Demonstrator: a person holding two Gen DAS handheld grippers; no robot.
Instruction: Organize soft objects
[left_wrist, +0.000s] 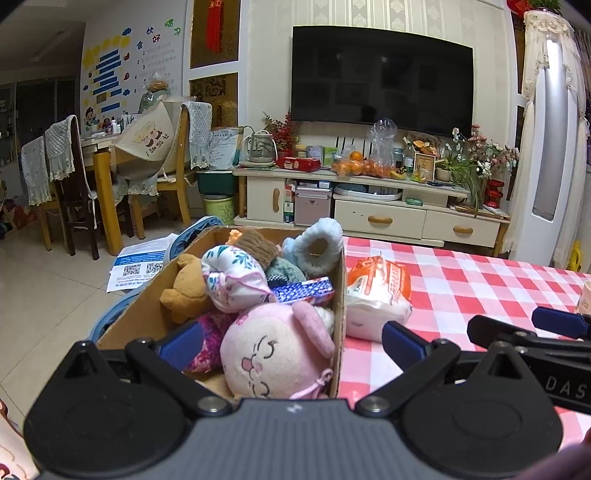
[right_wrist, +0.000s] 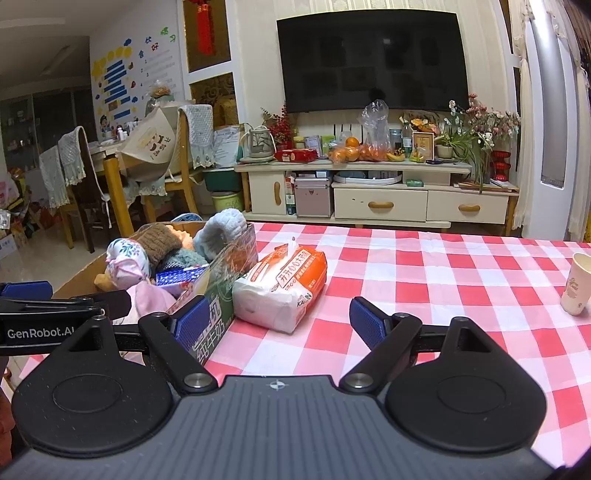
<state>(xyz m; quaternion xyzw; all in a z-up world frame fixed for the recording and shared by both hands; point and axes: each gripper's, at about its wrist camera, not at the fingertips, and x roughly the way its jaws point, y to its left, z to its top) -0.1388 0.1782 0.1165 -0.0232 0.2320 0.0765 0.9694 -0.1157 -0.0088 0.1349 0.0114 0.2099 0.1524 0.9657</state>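
Observation:
A cardboard box (left_wrist: 338, 280) (right_wrist: 225, 269) stands at the left edge of the checked table, full of soft things: a pink plush (left_wrist: 275, 350), a brown bear (left_wrist: 186, 288), a floral cloth bundle (left_wrist: 232, 277), a light blue fuzzy slipper (left_wrist: 317, 242) (right_wrist: 221, 230) and a blue carton (left_wrist: 303, 290). A white and orange tissue pack (left_wrist: 376, 291) (right_wrist: 284, 284) lies on the table, touching the box's right side. My left gripper (left_wrist: 291, 339) hovers open over the box's near end, the pink plush between its pads. My right gripper (right_wrist: 279, 319) is open and empty just before the tissue pack.
A paper cup (right_wrist: 576, 284) stands at the table's right edge. The red and white checked cloth (right_wrist: 443, 277) is bare to the right of the pack. Beyond the table are a TV cabinet (right_wrist: 369, 199), dining chairs (left_wrist: 70, 177) and papers (left_wrist: 140, 262) on the floor.

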